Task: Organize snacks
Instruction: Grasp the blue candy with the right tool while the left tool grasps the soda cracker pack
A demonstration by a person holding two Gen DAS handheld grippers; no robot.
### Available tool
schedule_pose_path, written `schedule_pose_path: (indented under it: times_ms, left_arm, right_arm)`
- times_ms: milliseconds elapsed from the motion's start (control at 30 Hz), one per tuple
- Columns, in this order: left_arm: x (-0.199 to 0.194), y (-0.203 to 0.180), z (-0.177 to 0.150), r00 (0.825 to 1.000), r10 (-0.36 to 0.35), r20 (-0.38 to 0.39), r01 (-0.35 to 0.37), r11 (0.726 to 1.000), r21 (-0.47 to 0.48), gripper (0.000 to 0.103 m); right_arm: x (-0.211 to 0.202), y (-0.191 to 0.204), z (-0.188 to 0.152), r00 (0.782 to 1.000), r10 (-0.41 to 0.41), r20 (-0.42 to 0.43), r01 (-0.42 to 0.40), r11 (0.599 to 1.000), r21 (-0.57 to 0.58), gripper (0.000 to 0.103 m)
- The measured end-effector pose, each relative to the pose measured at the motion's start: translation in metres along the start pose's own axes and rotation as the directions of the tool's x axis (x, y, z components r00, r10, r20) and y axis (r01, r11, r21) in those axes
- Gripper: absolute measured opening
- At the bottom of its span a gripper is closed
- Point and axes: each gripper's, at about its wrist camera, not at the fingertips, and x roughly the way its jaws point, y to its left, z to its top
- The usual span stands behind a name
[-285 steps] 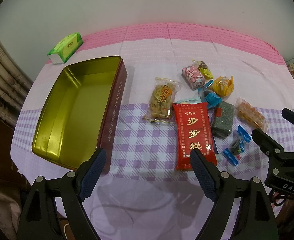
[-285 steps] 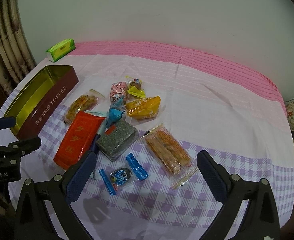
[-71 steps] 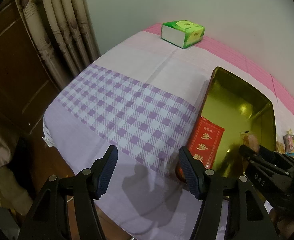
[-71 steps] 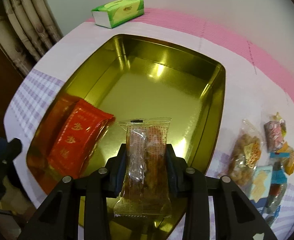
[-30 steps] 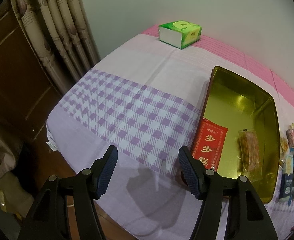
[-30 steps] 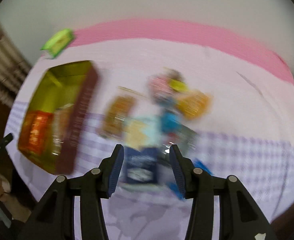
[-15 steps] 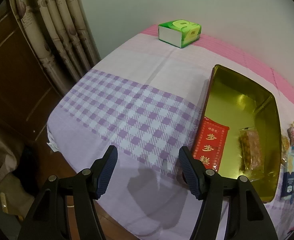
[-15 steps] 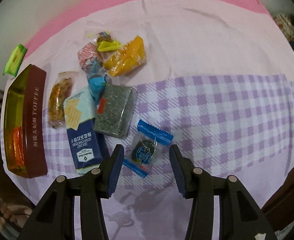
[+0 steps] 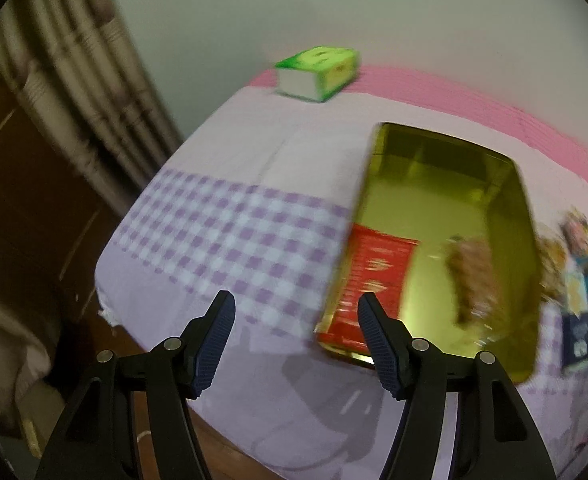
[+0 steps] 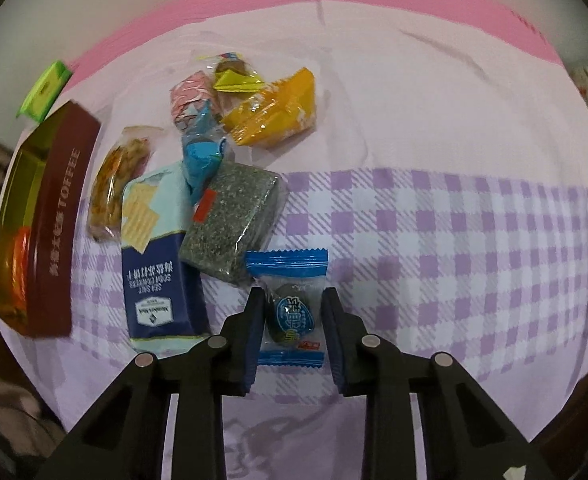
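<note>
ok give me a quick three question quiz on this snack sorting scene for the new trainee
1. True or false: the red packet lies inside the gold tin.
2. What sits between the right gripper's jaws? A) the yellow packet B) the blue-ended candy C) the green tissue box
3. Fill in: the left gripper hangs over the checked cloth, its jaws ____.

Key
1. True; an orange-brown snack lies beside it in the tin.
2. B; the jaws are at the wrapper's sides.
3. open, holding nothing.
</note>
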Motion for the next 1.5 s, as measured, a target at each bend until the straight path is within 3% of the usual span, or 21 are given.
schedule_pose_path:
  times_ms: [233,400,533,933,1233,1500]
  left_arm:
    - [-0.029,-0.073,-0.002,0.991,-0.137,-0.005,0.136,0.977,0.166,0.065]
    - [-0.039,-0.132,-0.004,0.963,-0.261,-0.069,0.270,0.931,0.244,0.068]
    - [-0.040,-0.168,-0.007,0.939,-0.321,-0.120,0.342,0.902,0.262,0.068]
    - [-0.023,-0.241,-0.026,0.909,-0.363,-0.205,0.408,0.872,0.268,0.068]
    - [0.003,-0.276,-0.034,0.914,-0.301,-0.270,0.377,0.876,0.299,0.068]
    - [0.022,-0.295,-0.028,0.923,-0.260,-0.285,0.346,0.884,0.314,0.068]
  right_arm:
    - [-0.001,0.004,-0.017,0.980,-0.130,0.149,0.151,0.978,-0.143,0.025]
    - [0.003,-0.022,-0.012,0.974,-0.129,0.188,0.145,0.987,-0.076,0.025]
    - [0.006,-0.037,-0.012,0.965,-0.129,0.229,0.140,0.990,-0.032,0.024]
    - [0.013,-0.064,-0.017,0.935,-0.101,0.341,0.104,0.994,0.010,0.025]
    - [0.007,-0.057,-0.020,0.934,-0.083,0.348,0.087,0.996,0.004,0.026]
    - [0.011,-0.074,-0.012,0.938,-0.071,0.340,0.077,0.997,-0.003,0.026]
